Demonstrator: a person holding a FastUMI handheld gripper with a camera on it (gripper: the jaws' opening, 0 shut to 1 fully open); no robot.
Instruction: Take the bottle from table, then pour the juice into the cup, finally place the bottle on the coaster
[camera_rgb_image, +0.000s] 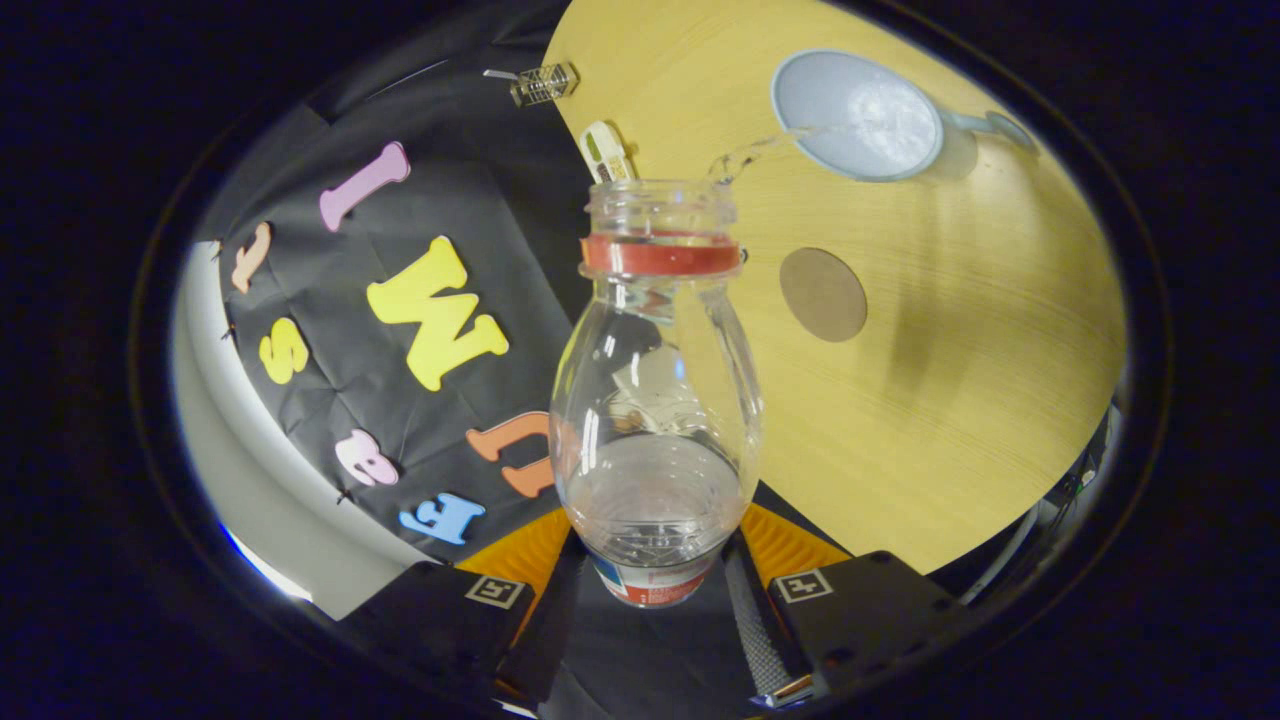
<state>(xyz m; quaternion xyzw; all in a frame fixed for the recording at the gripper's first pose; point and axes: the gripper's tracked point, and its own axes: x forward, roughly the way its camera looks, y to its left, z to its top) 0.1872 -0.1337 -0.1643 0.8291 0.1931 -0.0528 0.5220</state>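
- Gripping the clear bottle (655, 400) near its base, with the gripper (655, 590) clenched on it, one finger pressed against each side.
- Tilted forward along the fingers, neck pointing away, mouth open and uncapped, red ring around the neck.
- Pouring a thin clear stream from the mouth toward the cup (857, 115), with the arc ending at the near rim of the cup.
- Seen from above, round and pale, liquid already inside, handle on the far side; standing on the wooden table (1000, 350) beyond the bottle's mouth.
- Lying flat on the table between the bottle and the cup, a round brown coaster (823, 294), bare, apart from both.
- Holding some clear liquid pooled in the bottle's lower body, close to the fingers.
- Resting at the table's edge beyond the bottle's mouth, a small white object (607, 152), too small to identify; further out, a small clear boxlike item (544, 84).
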